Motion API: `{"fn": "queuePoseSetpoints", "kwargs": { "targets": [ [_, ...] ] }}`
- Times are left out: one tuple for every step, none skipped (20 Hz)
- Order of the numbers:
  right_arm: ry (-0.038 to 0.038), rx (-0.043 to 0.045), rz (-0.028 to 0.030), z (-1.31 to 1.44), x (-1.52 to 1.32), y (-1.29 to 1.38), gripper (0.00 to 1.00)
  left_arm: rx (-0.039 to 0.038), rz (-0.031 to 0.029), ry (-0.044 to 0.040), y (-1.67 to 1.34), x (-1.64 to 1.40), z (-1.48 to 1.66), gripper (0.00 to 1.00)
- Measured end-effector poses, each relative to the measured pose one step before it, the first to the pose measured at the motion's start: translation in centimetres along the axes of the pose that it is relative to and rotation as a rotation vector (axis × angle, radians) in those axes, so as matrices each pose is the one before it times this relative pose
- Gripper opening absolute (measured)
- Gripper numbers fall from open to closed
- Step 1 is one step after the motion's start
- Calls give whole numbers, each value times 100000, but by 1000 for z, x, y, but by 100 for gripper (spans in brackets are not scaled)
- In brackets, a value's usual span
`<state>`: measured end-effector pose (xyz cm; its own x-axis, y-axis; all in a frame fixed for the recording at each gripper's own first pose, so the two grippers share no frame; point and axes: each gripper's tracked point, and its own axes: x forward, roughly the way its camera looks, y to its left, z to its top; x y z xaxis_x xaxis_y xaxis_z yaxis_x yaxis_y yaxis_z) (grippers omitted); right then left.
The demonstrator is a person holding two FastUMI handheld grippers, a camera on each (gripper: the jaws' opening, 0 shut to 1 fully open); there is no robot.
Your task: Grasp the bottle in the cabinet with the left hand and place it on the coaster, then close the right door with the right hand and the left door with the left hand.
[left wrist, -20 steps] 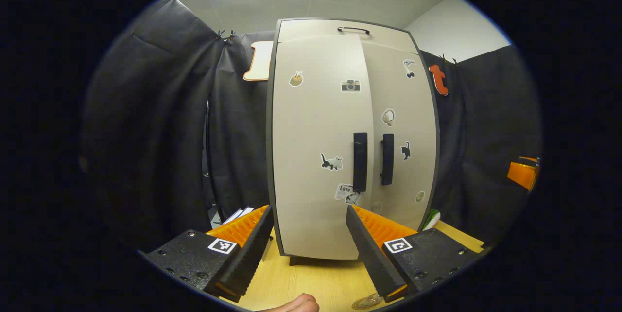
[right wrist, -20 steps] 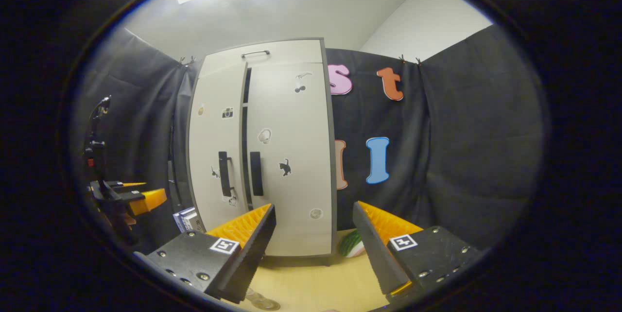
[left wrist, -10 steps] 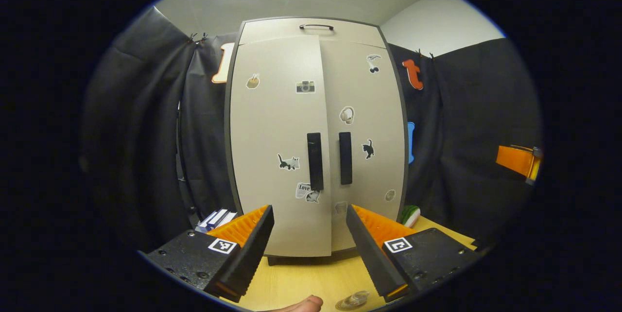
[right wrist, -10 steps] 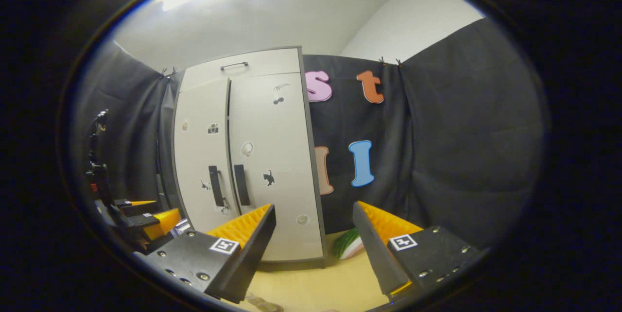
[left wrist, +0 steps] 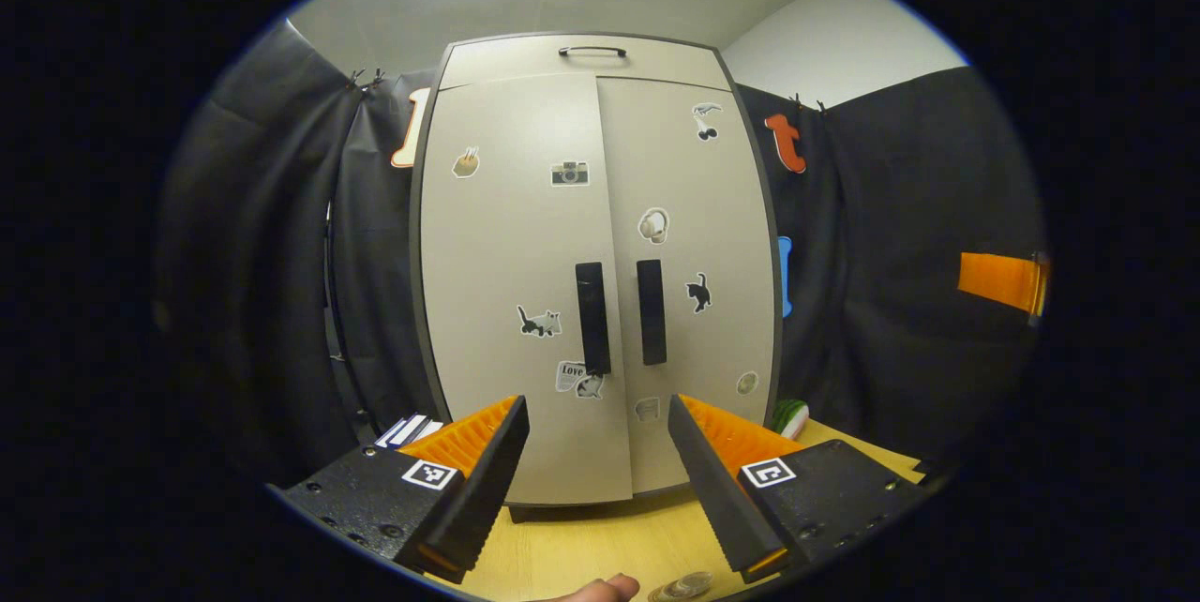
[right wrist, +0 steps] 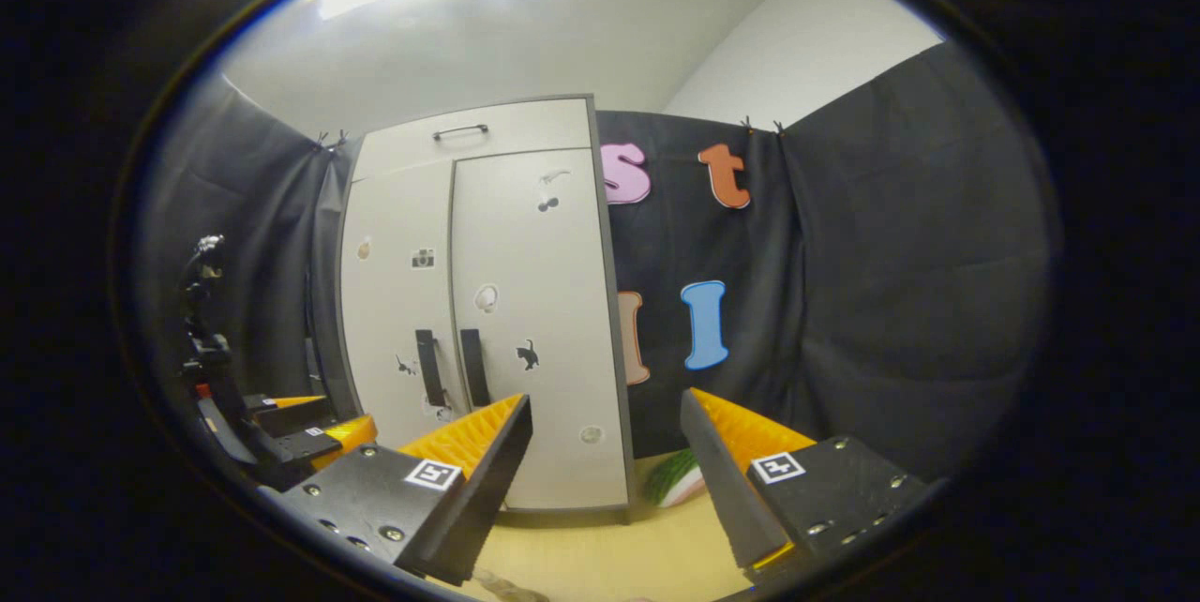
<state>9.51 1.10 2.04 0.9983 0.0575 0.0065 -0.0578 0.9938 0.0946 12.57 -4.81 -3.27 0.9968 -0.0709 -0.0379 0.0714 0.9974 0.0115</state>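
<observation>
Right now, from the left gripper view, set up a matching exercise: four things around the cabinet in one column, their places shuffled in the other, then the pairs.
Things:
1. camera sticker
2. black cat sticker
3. green striped object
4. books

Places:
A. on the table, right of the cabinet
B. on the left door
C. left of the cabinet's base
D. on the right door

Pairs: 1-B, 2-D, 3-A, 4-C

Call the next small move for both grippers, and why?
Probably just back both off and stop. In the left gripper view both cabinet doors sit flush with their handles side by side, and the left gripper is open, short of the cabinet, touching nothing. The right gripper is open too, off to the side.
</observation>
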Motion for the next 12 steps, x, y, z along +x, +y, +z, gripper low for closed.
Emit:
{"fn": "queuePoseSetpoints", "kwargs": {
  "targets": [
    [-555,-501,374,-134,215,332,97,57,443,545,504,222,-307,95],
    [-479,-990,212,-93,250,245,96,-102,293,478,477,158,-217,95],
    [-221,-981,403,-260,335,303,97,-389,212,-78,533,120,-103,95],
    [482,-642,258,-273,339,320,97,-687,-169,-2,450,-60,-97,95],
    [670,-489,-171,-558,344,265,97,-252,-471,-464,373,24,80,95],
    [472,-379,-377,-314,293,179,97,-44,364,49,515,-81,-39,95],
    [373,-535,-251,-330,264,166,97,-59,-405,-255,317,45,-133,95],
    [21,-685,-56,-169,210,265,96,-76,-458,-133,92,-95,-118,95],
    [-480,-935,467,-151,171,347,96,-18,-176,-1090,202,-22,44,95],
    [-612,-681,680,-97,234,367,97,417,170,-452,236,65,-111,95],
    [-355,-123,941,-228,160,402,97,500,611,517,408,12,-305,95],
    [-352,138,1186,-329,84,478,97,-217,136,997,185,0,-413,95]
  ]
}}
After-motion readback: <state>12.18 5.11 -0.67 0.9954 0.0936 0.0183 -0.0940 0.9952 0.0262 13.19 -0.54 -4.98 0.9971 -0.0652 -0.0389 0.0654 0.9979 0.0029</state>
